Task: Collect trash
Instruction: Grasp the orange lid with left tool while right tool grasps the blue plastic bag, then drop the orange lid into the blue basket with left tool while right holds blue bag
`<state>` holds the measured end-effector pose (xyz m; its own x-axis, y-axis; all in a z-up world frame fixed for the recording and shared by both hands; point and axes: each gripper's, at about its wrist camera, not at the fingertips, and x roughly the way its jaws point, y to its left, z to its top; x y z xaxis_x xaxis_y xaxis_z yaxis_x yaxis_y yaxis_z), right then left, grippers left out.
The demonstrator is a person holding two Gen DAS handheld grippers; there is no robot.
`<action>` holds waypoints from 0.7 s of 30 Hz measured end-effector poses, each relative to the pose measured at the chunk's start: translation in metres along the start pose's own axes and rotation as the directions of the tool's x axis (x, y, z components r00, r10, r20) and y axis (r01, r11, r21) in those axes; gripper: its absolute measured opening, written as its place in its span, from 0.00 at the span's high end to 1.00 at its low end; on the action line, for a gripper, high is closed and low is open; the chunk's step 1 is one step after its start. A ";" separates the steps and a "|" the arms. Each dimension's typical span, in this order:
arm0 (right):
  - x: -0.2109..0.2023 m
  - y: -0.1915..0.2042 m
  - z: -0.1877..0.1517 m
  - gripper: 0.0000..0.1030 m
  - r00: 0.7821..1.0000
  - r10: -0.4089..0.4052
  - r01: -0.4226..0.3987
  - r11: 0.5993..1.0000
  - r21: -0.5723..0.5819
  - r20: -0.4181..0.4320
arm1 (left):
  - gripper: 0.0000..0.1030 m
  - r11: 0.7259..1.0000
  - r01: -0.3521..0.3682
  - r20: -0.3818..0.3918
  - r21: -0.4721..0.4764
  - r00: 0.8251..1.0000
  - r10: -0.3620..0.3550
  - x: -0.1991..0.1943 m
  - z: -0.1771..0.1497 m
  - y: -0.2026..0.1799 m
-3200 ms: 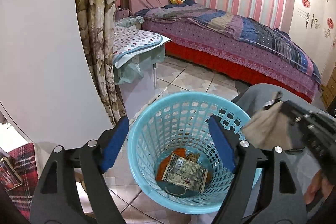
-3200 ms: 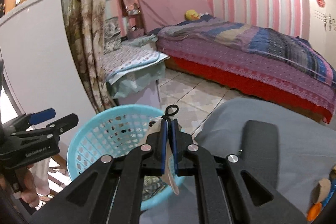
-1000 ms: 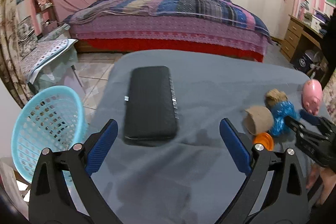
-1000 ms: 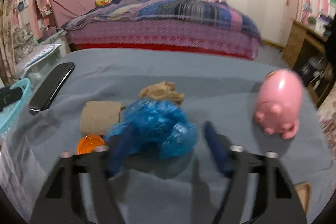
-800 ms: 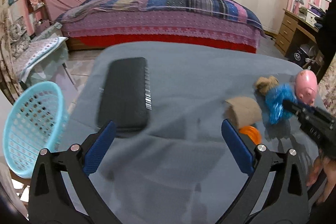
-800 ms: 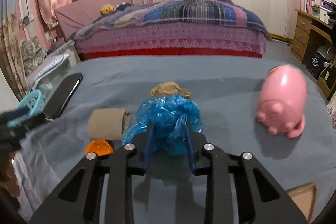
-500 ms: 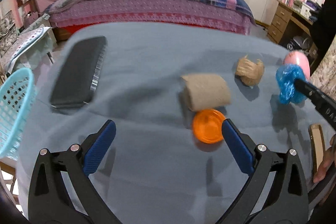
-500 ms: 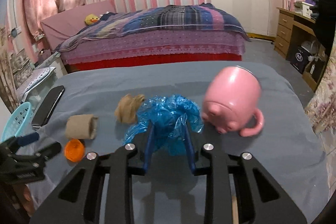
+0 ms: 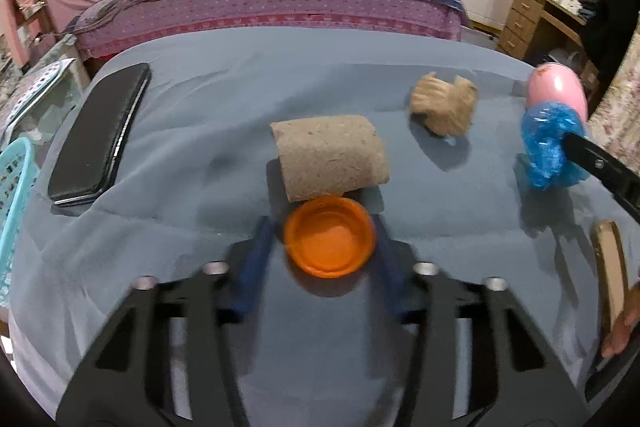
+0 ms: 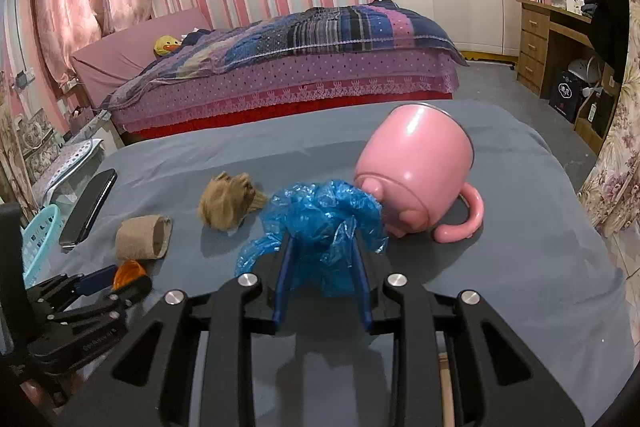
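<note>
Your left tool [image 9: 326,241] was closing its blue jaws around the orange plastic lid [image 9: 330,237], which sat between them on the grey cloth of the desk [image 9: 200,87]; the pads looked just beside its rim, and you could not yet call it a firm grip. Your right tool [image 10: 322,277] had its jaws drawn in on the crumpled blue plastic bag [image 10: 316,223], pressing it from both sides.

Just beyond the lid, touching or nearly touching its far edge, lay the cardboard tube [image 9: 330,157] on its side. Further out sat the crumpled brown paper wad [image 9: 444,105], then the tipped pink mug [image 10: 416,171] right against the blue bag. A black phone [image 9: 102,135] lay near the far left edge of the desk, and the light blue trash basket [image 9: 12,195] stood off that edge. A bed [image 10: 300,67] filled the room behind.

By my reading you were at the picking stage, one piece of trash per hand, with the tube and the paper wad left for later. The next move called for the left jaws to finish pinching the shallow lid by its rim without nudging the tube, then for both hands to lift clear and carry across to the basket, keeping the bag from dragging the mug
</note>
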<state>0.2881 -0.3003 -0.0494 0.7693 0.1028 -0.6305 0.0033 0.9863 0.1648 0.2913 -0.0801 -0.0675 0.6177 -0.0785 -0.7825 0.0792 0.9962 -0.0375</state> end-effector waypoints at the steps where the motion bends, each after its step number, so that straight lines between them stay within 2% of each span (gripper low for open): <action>1: 0.000 0.001 -0.001 0.73 1.000 -0.004 0.004 1.000 -0.004 0.000 | 0.62 1.000 0.004 -0.003 0.007 1.000 -0.004 -0.002 -0.001 0.001; 6: -0.002 0.014 0.001 0.73 1.000 -0.011 0.011 0.999 -0.030 0.008 | 0.62 1.000 0.012 -0.012 0.020 1.000 -0.012 -0.022 -0.007 0.013; 11: -0.011 0.043 0.005 0.73 0.999 0.022 -0.021 0.999 -0.040 0.034 | 0.62 1.000 -0.015 0.079 -0.001 0.997 0.015 -0.060 0.003 0.044; 14: -0.014 0.067 0.007 0.73 0.998 0.038 -0.035 0.997 -0.072 0.039 | 0.62 0.996 -0.050 0.129 -0.068 0.990 0.058 -0.077 0.013 0.078; 16: -0.013 0.090 0.009 0.73 0.998 0.055 -0.051 0.993 -0.108 0.037 | 0.62 0.988 -0.111 0.151 -0.109 0.980 0.127 -0.085 0.017 0.105; 21: -0.005 0.143 0.006 0.73 0.994 0.109 -0.106 0.981 -0.162 0.009 | 0.62 0.960 -0.184 0.145 -0.210 0.965 0.217 -0.091 0.020 0.174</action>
<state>0.2885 -0.1608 -0.0182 0.7705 0.2086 -0.6023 -0.1822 0.9776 0.1056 0.2645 0.0996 0.0094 0.7268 0.1347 -0.6735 -0.2022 0.9791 -0.0225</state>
